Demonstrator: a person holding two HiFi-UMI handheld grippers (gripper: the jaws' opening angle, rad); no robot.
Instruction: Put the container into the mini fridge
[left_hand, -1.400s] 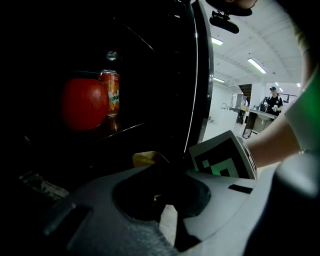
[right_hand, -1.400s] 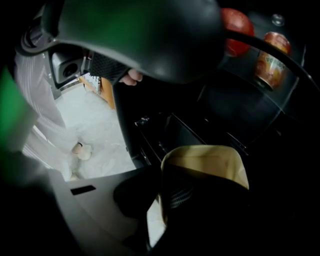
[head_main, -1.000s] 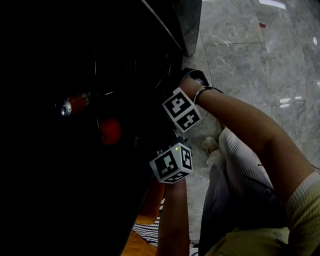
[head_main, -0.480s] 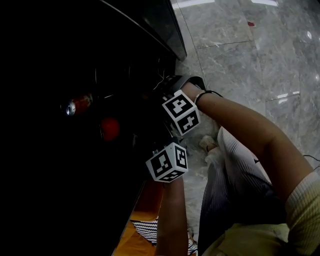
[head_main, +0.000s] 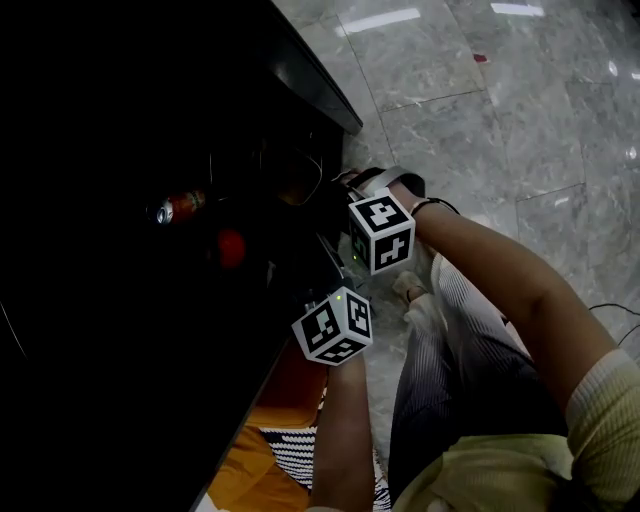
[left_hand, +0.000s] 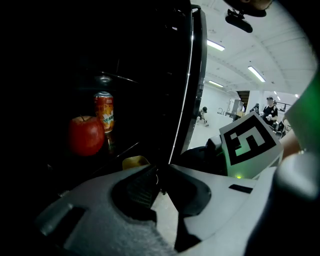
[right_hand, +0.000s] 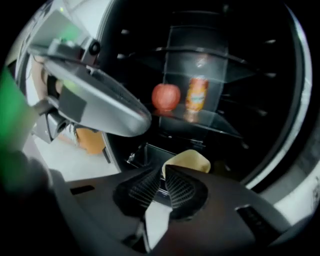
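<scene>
The mini fridge (head_main: 300, 80) stands open, its inside dark. A cream-yellow container (right_hand: 189, 159) sits low in the fridge, below the glass shelf. My right gripper (right_hand: 162, 172) is shut, its tips pinching the container's near rim. The container (left_hand: 135, 161) also shows just past my left gripper (left_hand: 159, 175), which is shut with nothing seen between its jaws. In the head view both marker cubes, right (head_main: 382, 232) and left (head_main: 335, 327), hang at the fridge's open front; the jaws are lost in the dark.
A red apple (right_hand: 166, 97) and an orange drink can (right_hand: 196, 93) stand on the glass shelf (right_hand: 215, 120) above the container. The fridge door edge (left_hand: 192, 75) rises right of my left gripper. Grey marble floor (head_main: 480, 120) lies to the right, with the person's legs below.
Both grippers have edged a little closer to the fridge's inside. The head view has shifted, so the can and apple now sit further right in it.
</scene>
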